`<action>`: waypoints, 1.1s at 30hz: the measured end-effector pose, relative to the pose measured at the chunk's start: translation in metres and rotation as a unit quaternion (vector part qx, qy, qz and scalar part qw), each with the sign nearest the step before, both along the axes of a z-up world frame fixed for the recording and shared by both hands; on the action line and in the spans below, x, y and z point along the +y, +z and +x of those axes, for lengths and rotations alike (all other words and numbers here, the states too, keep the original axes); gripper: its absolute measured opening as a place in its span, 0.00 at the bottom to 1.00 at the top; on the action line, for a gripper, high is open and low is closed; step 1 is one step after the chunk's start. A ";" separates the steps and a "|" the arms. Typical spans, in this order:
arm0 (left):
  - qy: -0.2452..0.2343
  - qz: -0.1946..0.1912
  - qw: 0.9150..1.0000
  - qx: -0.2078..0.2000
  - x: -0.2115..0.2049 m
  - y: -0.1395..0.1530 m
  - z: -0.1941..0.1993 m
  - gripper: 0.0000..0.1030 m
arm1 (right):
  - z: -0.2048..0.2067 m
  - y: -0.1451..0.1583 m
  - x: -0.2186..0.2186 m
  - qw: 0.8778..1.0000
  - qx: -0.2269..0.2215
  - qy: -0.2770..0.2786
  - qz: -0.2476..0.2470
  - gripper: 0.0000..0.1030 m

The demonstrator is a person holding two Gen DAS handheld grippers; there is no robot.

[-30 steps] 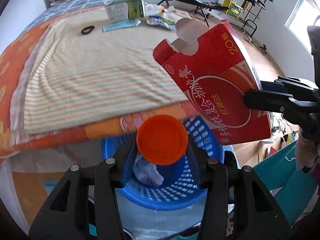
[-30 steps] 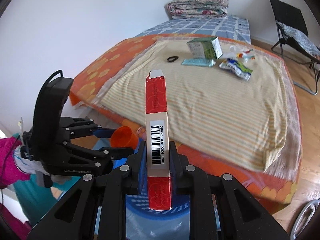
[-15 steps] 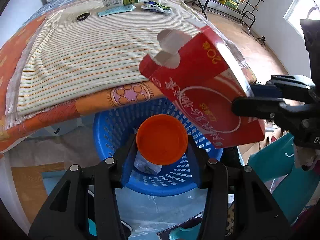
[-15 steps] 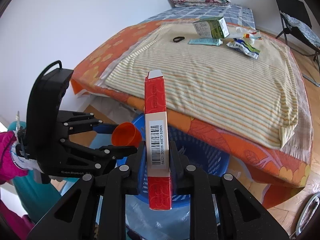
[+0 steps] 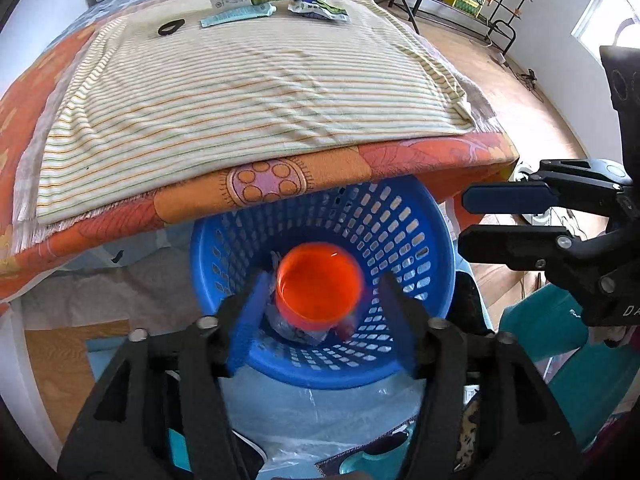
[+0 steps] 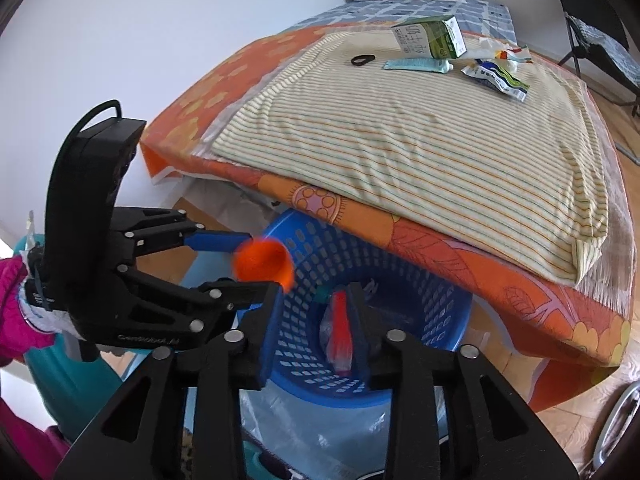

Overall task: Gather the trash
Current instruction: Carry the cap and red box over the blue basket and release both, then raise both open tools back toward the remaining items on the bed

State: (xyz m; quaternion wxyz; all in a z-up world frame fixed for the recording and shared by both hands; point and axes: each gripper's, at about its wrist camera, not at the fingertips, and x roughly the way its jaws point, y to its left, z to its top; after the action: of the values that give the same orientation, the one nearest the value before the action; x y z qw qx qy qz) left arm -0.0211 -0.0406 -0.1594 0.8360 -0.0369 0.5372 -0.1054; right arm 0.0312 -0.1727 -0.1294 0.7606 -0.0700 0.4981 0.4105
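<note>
Jaws on your left tool (image 5: 320, 312) have just been opening and stand apart, the orange cup (image 5: 320, 292) loose between them above the blue basket (image 5: 416, 224); your right tool (image 6: 312, 328) has likewise been opening, the red box (image 6: 340, 332) blurred between its parted jaws, over the same basket beside the bed (image 6: 400, 132).

The right tongs (image 6: 312, 332) have just been opening; their blue-padded jaws stand apart over the round blue perforated plastic basket (image 6: 432, 320), with the flat red cardboard box (image 6: 340, 328) blurred between them, inside the basket. To the left, the left tongs (image 6: 244, 264) flank a blurred orange plastic cup (image 6: 264, 264).
</note>
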 end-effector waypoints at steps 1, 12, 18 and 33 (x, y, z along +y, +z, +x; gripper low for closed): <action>0.000 -0.001 1.000 0.000 0.000 0.000 0.000 0.60 | 0.000 0.000 0.000 1.000 0.000 -0.001 -0.001 0.31; 0.007 0.001 1.000 0.006 0.001 -0.002 0.001 0.65 | 0.002 0.001 -0.003 1.000 -0.009 -0.013 -0.008 0.40; 0.011 -0.001 1.000 0.004 0.002 -0.002 0.003 0.67 | 0.006 0.004 -0.005 0.999 -0.019 -0.029 -0.012 0.56; 0.028 0.001 1.000 -0.002 0.016 0.010 0.027 0.67 | 0.029 0.015 -0.013 0.997 -0.028 -0.071 -0.015 0.60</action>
State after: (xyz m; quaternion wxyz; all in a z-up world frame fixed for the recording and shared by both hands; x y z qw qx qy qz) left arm 0.0055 -0.0245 -0.1498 0.8399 -0.0509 0.5342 -0.0819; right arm 0.0601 -0.1860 -0.1143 0.8005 -0.0577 0.4862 0.3457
